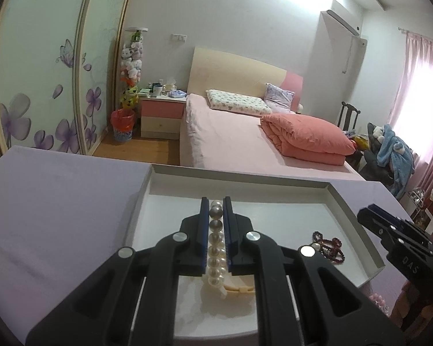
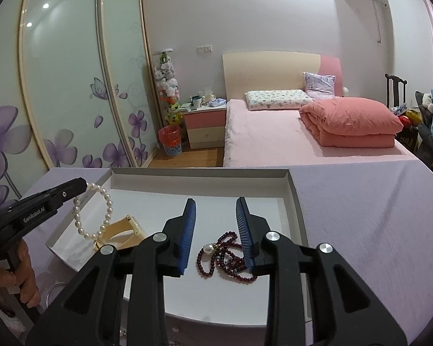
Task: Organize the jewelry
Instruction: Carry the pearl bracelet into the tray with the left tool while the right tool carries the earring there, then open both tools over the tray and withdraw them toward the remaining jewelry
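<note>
My left gripper (image 1: 216, 206) is shut on a white pearl bracelet (image 1: 215, 248) and holds it over the white tray (image 1: 239, 177). In the right wrist view the bracelet (image 2: 93, 212) hangs from the left gripper (image 2: 83, 186) above the tray's left part. A cream-gold bangle (image 2: 121, 230) lies in the tray under it. My right gripper (image 2: 215, 203) is open above a dark red bead necklace with a pearl pendant (image 2: 225, 259), which lies in the tray (image 2: 199, 173). The necklace also shows in the left wrist view (image 1: 329, 245).
The tray sits on a lilac-covered table (image 2: 360, 216). A metal ring (image 2: 53, 291) and pink beads (image 1: 378, 301) lie off the tray near the front. Beyond the table are a bed (image 2: 288, 141), a nightstand (image 2: 206, 127) and wardrobe doors (image 2: 72, 86).
</note>
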A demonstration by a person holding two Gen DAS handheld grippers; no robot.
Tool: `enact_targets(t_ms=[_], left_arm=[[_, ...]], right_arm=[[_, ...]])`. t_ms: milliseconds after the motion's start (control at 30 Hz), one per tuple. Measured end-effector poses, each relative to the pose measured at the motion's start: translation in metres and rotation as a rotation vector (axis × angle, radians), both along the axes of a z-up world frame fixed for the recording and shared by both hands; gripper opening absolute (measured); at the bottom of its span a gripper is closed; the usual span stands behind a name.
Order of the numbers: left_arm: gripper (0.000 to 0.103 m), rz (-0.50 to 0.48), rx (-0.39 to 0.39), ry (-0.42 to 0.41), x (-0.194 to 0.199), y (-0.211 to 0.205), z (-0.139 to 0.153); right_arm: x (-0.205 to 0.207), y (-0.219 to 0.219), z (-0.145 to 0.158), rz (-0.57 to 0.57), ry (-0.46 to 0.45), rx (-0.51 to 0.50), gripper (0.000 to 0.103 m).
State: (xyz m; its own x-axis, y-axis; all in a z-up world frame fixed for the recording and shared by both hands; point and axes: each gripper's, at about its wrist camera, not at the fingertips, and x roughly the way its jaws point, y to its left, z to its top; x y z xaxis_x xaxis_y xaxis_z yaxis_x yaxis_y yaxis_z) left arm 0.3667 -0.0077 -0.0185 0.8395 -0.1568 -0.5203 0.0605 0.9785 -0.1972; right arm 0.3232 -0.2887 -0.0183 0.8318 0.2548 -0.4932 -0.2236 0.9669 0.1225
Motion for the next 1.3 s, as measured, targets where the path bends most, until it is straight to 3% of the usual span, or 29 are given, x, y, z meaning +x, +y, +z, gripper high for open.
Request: enact_targets(t_ms=[100,567,733,867,933,1033,1300], left_arm=[[0.023,0.006,-0.005,0.006,0.001,0.003,-0.001],[0.025,0.008,0.013,0.018,0.002,0.002,-0.001],[0.037,0.010,0.017,0.007,-0.010,0.002,0.006],[0.050,0.003,0.019,-0.021,-0.033,0.005,0.018],[0.055,-0.004,0.019,-0.032,-0.049,0.008,0.023],[0.062,-0.016,0.037,-0.045,-0.080,0.013,0.025],[0.075,-0.031,0.029,-0.007,-0.144,0.023,0.010]], right_arm=[[0.001,0.001,-0.001,0.002,0.000,-0.006,0.030],[-0.002,0.000,-0.002,0.002,-0.007,-0.010,0.030],[-0.005,-0.001,0.001,-0.006,-0.012,-0.007,0.030],[-0.017,-0.004,0.009,-0.019,-0.014,-0.006,0.032],[-0.025,-0.006,0.012,-0.026,-0.012,-0.008,0.041],[-0.042,-0.009,0.013,-0.025,-0.011,-0.013,0.042],[-0.095,-0.016,0.004,-0.024,0.003,-0.038,0.048]])
